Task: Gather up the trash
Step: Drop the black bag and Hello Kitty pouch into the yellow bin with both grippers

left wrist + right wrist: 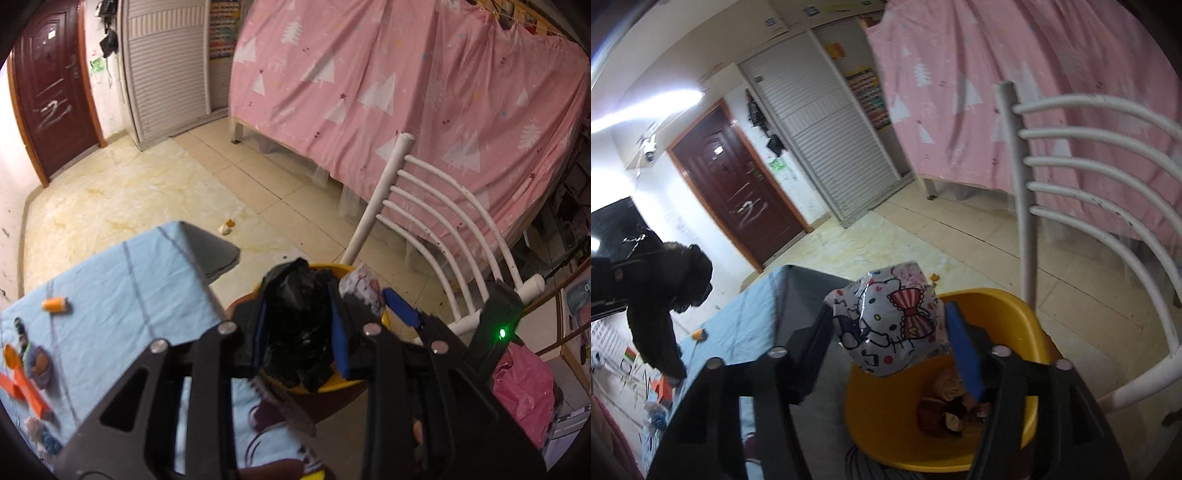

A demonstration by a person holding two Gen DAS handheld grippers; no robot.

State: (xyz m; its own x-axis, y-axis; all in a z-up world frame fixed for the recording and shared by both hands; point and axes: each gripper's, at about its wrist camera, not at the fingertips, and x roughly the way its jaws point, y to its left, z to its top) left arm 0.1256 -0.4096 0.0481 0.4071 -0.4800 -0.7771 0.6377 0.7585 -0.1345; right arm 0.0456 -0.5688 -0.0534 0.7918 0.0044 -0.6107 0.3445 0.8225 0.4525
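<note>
Left gripper (301,332) pinches black bag (295,317) | right gripper (886,336), wider, brackets wrapper (890,325), grip unclear | step: drop over yellow bin (1001,306), lower centre | next: release both

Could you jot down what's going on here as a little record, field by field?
Place: room with a tiled floor and a pink sheet
Bin: yellow tub beside a white chair
Left gripper: black plastic bag between its fingers, over the tub
Right gripper: cartoon-print wrapper between its fingers, over the tub
Already in tub: some scraps
Still out: orange bits on the blue tablecloth
</note>
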